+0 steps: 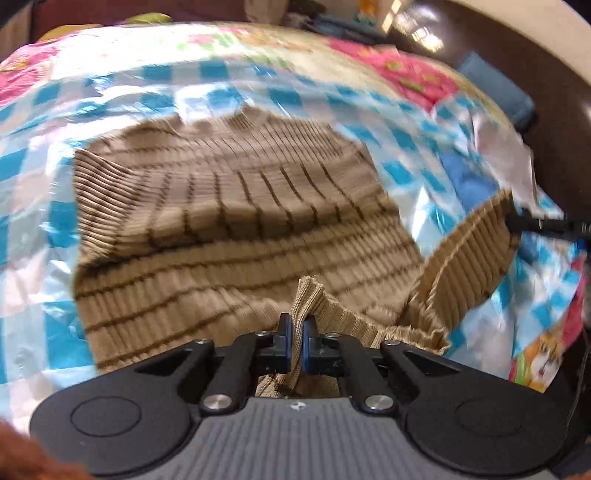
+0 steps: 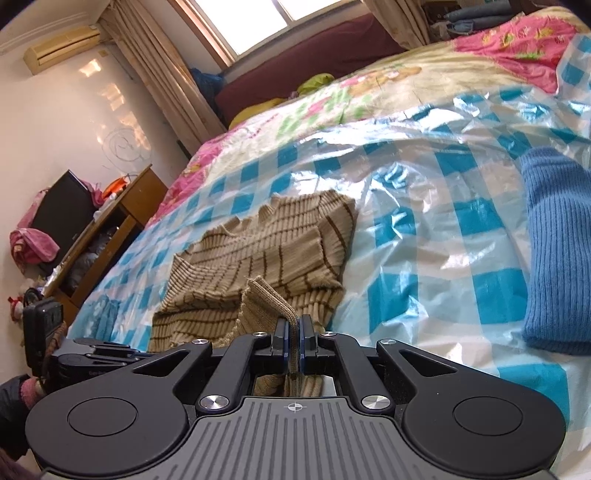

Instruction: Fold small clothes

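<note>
Pinching tan striped sweater [image 1: 236,206] hem, both grippers.
Left gripper [image 1: 296,332] and right gripper [image 2: 293,334] jaws clamped on fabric, bed.

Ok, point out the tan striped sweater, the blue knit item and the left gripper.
tan striped sweater [image 1: 236,206]: left wrist view, its flat middle.
blue knit item [image 2: 557,251]: right wrist view, its ribbed top face.
left gripper [image 1: 296,326]: left wrist view, between its fingertips.

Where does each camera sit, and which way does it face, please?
Left wrist: on the left tool, looking down at the tan striped sweater it pinches; the right tool shows at the right edge.
Right wrist: on the right tool, facing across the bed toward the window; a sleeve shows.
Shared: sweater, checked plastic sheet, blue knit.
</note>
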### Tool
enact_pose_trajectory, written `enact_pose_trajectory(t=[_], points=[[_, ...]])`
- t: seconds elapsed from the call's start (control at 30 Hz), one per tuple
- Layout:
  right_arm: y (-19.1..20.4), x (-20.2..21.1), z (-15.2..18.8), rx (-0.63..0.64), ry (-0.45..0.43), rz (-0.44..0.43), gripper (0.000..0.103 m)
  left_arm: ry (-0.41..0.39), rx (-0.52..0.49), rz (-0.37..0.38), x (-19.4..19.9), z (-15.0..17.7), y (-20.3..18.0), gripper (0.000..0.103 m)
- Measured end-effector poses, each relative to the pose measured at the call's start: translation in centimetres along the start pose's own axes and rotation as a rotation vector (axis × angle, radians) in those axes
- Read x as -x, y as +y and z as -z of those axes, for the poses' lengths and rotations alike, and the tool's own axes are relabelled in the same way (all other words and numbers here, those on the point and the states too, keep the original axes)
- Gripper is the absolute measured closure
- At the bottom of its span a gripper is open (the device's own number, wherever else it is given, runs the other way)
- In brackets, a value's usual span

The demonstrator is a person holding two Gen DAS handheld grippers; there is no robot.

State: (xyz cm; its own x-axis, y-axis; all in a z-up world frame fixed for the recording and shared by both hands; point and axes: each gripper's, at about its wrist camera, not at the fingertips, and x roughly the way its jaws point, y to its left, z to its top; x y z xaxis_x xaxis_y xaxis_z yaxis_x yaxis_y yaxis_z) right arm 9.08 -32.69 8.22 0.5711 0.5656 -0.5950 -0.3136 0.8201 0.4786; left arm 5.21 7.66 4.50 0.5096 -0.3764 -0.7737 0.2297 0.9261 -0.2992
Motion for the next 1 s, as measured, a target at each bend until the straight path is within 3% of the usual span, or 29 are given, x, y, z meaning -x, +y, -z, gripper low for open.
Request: enact_pose_trajectory(t=[0.27, 0.47, 0.63, 0.8, 1.0], points=[[1.6, 0.0, -4.6, 0.029, -0.128, -0.004, 0.099, -0.308, 0.145, -0.056, 7.2, -4.6, 4.5, 0.093], [3.2, -3.3, -10.3, 0.063, -0.234, -0.001, 0.099, -0.438, 0.162, -0.141, 8.3, -8.9, 8.5, 0.093], [2.7, -11.6, -13.6, 0.053, -0.207, 0.083, 0.1, -0.417, 0.236, -0.187, 3.5, -11.7, 12.8, 0.095], [-0.6, -21.2, -12.7, 0.002, -0.024, 0.231, 0.099, -0.286, 0.316, -0.292, -2.8, -10.4, 16.0, 0.095], [-1.2, -22.7, -11.0, -0.014, 0.019, 0.164, 0.092, -0.286, 0.376, -0.246, -1.6, -8.0, 15.9, 0.093]])
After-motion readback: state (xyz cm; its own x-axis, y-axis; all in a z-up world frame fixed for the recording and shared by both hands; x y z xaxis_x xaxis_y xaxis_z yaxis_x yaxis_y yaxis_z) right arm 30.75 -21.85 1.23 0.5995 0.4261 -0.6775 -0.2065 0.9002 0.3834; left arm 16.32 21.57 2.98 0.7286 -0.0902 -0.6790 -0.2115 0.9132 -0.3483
